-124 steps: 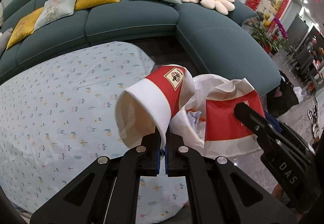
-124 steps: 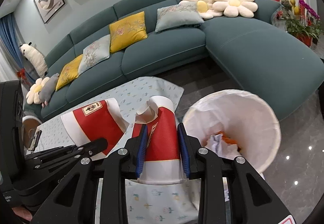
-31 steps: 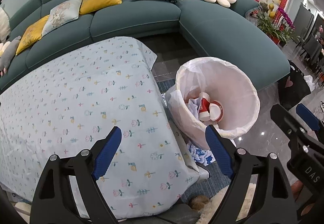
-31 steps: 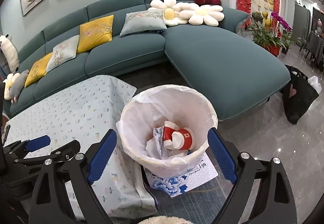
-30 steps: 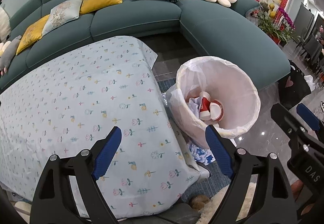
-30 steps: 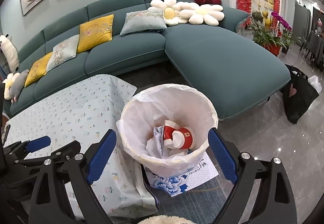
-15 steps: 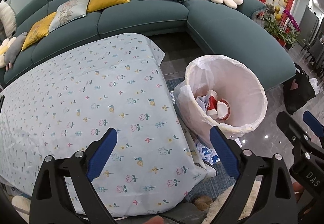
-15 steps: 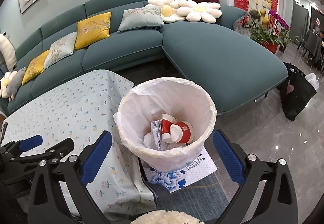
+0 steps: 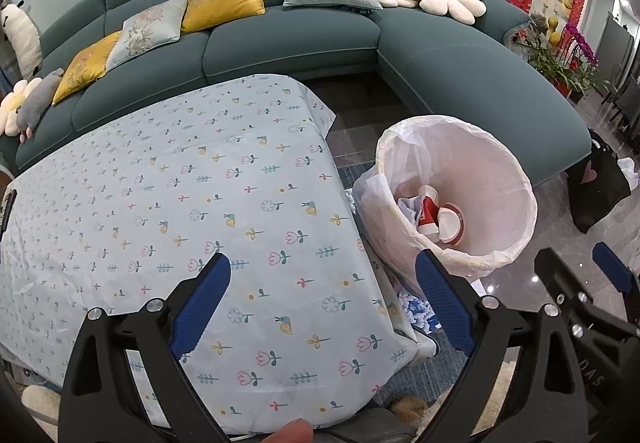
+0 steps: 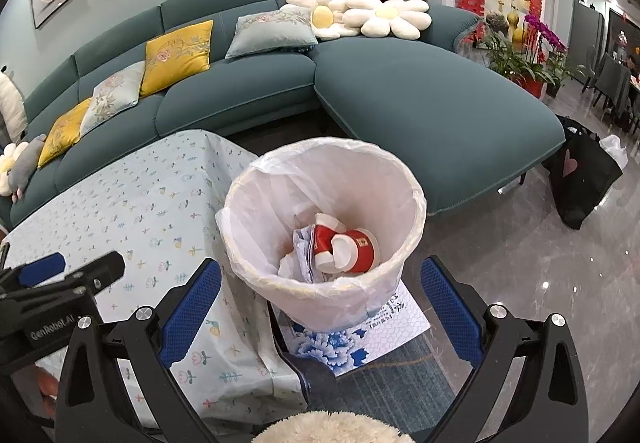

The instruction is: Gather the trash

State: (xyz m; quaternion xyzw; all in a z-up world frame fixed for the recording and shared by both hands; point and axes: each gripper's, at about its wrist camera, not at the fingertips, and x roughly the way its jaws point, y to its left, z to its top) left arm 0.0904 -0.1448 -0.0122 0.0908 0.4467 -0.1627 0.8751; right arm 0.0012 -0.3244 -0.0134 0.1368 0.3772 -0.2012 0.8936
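While two red-and-white paper cups point(image 10: 346, 243) lie on crumpled paper at the bottom of the white-lined trash bin point(image 10: 404, 179), centre of the right wrist view, both grippers hang empty above it. Jaws of the right gripper point(image 10: 320, 299) are spread wide, one blue pad on each side of the bin's lower rim. Likewise released, the left gripper point(image 9: 322, 301) sits at the bottom of its own view over the floral tablecloth point(image 9: 160, 195), with the bin at centre right. Under the bin lies a blue-and-white printed sheet point(image 10: 372, 335). Beyond, a teal sofa point(image 10: 420, 91) curves across the upper frame, and a black bag point(image 10: 580, 175) stands on the glossy floor at right.
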